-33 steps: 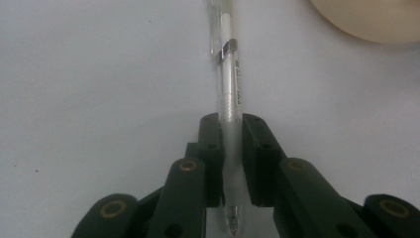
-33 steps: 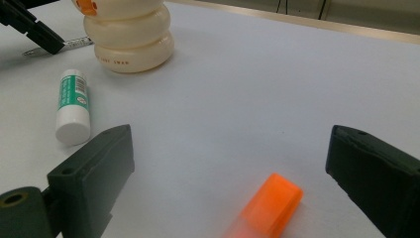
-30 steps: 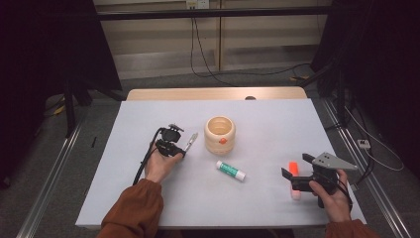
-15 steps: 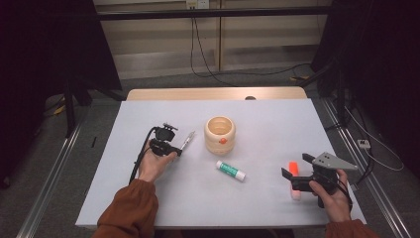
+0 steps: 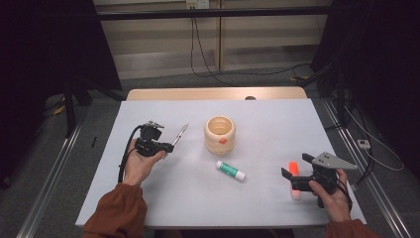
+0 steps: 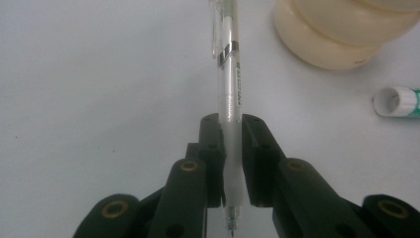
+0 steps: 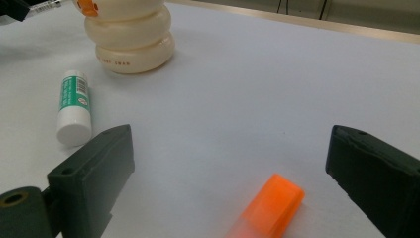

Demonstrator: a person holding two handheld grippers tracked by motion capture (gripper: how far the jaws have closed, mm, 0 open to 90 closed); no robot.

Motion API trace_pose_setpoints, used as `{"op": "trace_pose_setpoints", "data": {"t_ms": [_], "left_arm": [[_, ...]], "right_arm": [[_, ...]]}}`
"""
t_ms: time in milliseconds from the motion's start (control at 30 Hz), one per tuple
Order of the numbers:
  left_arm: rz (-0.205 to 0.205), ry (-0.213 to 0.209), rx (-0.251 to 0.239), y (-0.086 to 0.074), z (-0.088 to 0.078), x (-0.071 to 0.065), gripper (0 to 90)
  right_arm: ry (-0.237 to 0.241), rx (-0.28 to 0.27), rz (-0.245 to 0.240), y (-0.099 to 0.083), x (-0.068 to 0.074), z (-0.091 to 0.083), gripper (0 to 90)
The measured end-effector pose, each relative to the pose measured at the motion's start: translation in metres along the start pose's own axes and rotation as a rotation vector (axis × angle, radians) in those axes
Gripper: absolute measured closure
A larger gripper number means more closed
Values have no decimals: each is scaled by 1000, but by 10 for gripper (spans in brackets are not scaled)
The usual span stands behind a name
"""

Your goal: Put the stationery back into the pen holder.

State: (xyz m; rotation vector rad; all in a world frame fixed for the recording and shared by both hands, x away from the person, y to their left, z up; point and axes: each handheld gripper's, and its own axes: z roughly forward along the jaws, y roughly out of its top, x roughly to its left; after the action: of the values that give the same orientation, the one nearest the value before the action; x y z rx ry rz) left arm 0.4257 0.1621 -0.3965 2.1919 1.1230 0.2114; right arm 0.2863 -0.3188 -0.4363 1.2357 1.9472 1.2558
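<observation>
My left gripper (image 5: pixel 167 147) (image 6: pixel 232 130) is shut on a clear pen (image 6: pixel 230 84) (image 5: pixel 180 134), held above the table left of a cream ribbed pot (image 5: pixel 220 134) (image 6: pixel 341 29) (image 7: pixel 130 34). The pen's far end points toward the pot. My right gripper (image 5: pixel 295 171) (image 7: pixel 237 163) stands open near the table's front right, jaws wide on either side of an orange marker (image 7: pixel 267 206) (image 5: pixel 294 171) that lies on the table. A white and green glue stick (image 5: pixel 230 170) (image 7: pixel 74 106) (image 6: pixel 396 100) lies between the two hands.
The white table (image 5: pixel 267 124) ends in a wooden strip at the far edge. Cables run over the floor behind it. Dark stands flank the table at both sides.
The left hand has lifted the pen and carried it a little left and away from the pot. The right hand has kept still.
</observation>
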Motion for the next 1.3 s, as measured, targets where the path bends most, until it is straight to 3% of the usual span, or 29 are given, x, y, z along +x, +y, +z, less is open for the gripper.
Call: {"op": "trace_pose_setpoints", "data": {"t_ms": [367,767,1033,1300], "left_arm": [[71,-47,-49,-3,-24,-15,803],[165,-110,-89,-12,-57,-38,803],[225,-166,-102,-14,-67,-58,803],[283,-218,-83,-12,-68,-78,803]], "right_arm": [[14,-7,-24,1,3,1,43],[106,-26,-97,10,22,6,43],[148,-28,-147,18,37,8,41],[177,-17,-239,27,56,14,36]]}}
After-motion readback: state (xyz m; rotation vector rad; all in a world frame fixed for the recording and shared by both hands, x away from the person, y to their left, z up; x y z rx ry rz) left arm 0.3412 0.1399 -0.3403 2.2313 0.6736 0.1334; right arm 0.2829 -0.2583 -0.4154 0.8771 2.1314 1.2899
